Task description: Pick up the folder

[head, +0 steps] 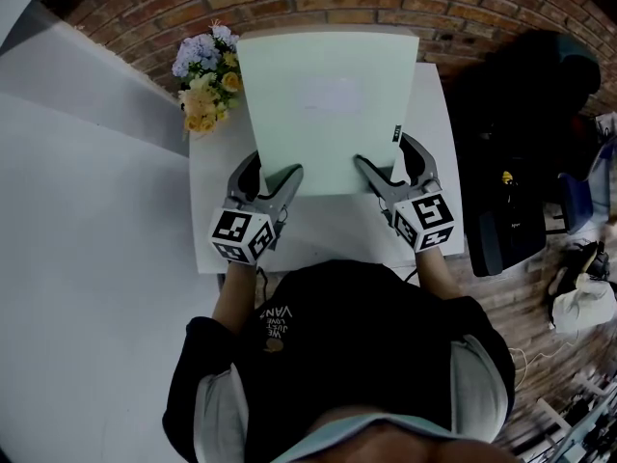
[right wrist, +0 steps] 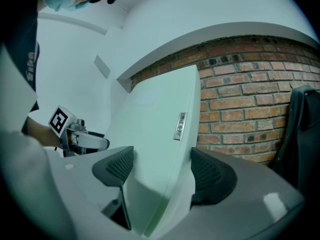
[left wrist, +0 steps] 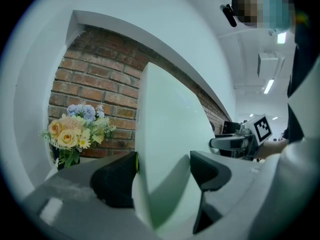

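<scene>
Folder (head: 328,104) clamped by left gripper (left wrist: 162,174), right gripper (right wrist: 162,170), table (head: 318,228) in head view alone

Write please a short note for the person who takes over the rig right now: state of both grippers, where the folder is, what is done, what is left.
Left gripper: shut on the near left edge of the folder.
Right gripper: shut on its near right edge, by the spine.
Folder: pale green, closed, tilted up over the white table; it seems clear of the top.
Flowers: at the table's far left corner, close beside the folder.
Done: grasp and, apparently, the lift.
Left: probably nothing but to raise it evenly, away from the flowers.
</scene>
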`<state>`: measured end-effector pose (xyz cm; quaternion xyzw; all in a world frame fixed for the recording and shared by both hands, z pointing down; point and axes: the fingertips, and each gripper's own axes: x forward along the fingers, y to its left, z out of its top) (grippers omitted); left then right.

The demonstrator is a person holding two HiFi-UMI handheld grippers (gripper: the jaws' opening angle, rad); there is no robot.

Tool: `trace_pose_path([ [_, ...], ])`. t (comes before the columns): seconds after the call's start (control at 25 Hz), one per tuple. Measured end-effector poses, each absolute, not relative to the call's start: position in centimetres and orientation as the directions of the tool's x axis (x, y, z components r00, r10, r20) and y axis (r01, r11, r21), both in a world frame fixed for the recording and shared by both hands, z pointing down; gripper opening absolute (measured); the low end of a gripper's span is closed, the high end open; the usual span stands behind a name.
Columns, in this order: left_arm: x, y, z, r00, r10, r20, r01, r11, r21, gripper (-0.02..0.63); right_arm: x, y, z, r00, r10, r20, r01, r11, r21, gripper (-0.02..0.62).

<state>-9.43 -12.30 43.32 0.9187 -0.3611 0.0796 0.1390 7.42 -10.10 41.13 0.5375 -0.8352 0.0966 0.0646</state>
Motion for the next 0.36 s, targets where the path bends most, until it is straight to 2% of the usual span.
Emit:
trace_pose_path([
  [0.36,-9.48,-12.60,43.50,0.725,-0.641,0.252,-0.687,-0.699,0.198,0.345,7.28,-10.37,41.23,-0.416,-0.884,0.215,-0.909,0.409,-0.078,0.351],
])
